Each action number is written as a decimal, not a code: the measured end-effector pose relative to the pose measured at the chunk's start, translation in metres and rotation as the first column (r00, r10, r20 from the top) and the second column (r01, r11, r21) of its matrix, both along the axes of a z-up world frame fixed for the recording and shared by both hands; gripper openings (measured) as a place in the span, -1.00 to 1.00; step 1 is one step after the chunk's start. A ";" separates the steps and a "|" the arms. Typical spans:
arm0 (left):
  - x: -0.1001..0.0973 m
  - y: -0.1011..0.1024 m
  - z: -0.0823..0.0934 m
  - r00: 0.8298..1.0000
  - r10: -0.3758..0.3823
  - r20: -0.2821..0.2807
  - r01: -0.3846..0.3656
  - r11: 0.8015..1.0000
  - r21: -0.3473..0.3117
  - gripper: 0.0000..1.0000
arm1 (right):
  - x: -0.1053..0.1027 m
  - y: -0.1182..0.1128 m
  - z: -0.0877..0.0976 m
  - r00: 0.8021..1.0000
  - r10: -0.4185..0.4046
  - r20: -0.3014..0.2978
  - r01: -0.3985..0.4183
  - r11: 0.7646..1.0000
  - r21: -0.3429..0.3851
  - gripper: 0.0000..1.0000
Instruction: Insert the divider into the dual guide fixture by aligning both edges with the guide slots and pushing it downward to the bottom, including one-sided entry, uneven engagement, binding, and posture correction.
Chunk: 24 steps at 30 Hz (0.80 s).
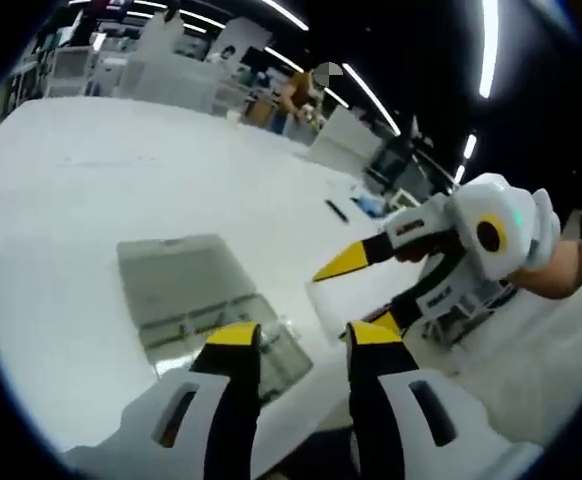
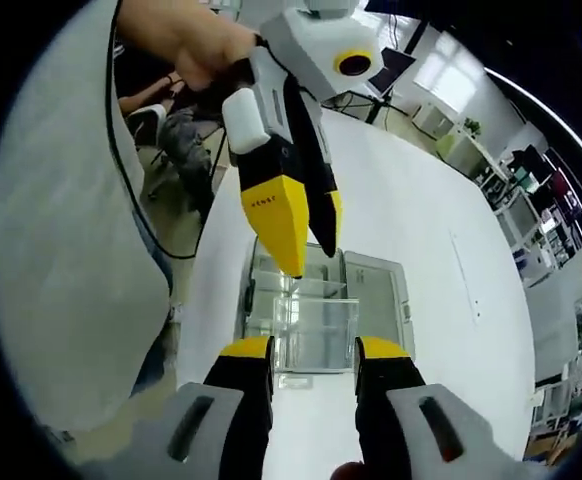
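The clear dual guide fixture (image 1: 196,290) lies flat on the white table, just beyond my left gripper (image 1: 303,335), which is open and holds nothing. In the right gripper view the fixture (image 2: 371,285) sits ahead of my right gripper (image 2: 314,348). The clear divider (image 2: 306,330) stands between that gripper's jaws, held by its two side edges over the fixture's near end. In the left gripper view the right gripper (image 1: 366,292) comes in from the right with the pale divider (image 1: 323,305) between its yellow tips. The left gripper (image 2: 306,235) hangs over the fixture, tips pointing down.
The white table (image 1: 91,180) stretches far and left. A person's sleeve (image 2: 61,230) and hand (image 2: 186,35) take up the left of the right gripper view. A dark pen-like thing (image 1: 337,211) lies further out. Desks and shelving stand at the back.
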<state>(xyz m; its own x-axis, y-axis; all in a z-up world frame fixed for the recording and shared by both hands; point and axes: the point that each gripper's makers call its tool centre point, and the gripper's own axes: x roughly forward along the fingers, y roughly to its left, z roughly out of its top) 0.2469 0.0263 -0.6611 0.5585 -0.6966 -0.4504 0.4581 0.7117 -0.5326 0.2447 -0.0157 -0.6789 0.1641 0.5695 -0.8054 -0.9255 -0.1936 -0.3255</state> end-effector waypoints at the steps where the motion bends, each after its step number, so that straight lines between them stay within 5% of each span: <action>1: 0.000 0.001 0.000 1.000 0.002 -0.002 -0.002 1.000 -0.005 -0.40 | -0.001 0.001 0.001 1.000 0.003 0.002 -0.003 1.000 0.004 -0.47; 24: -0.004 -0.002 0.004 0.999 0.003 -0.032 -0.004 0.999 -0.040 -0.46 | -0.009 0.015 0.013 0.998 0.051 0.035 -0.053 0.998 0.045 -0.47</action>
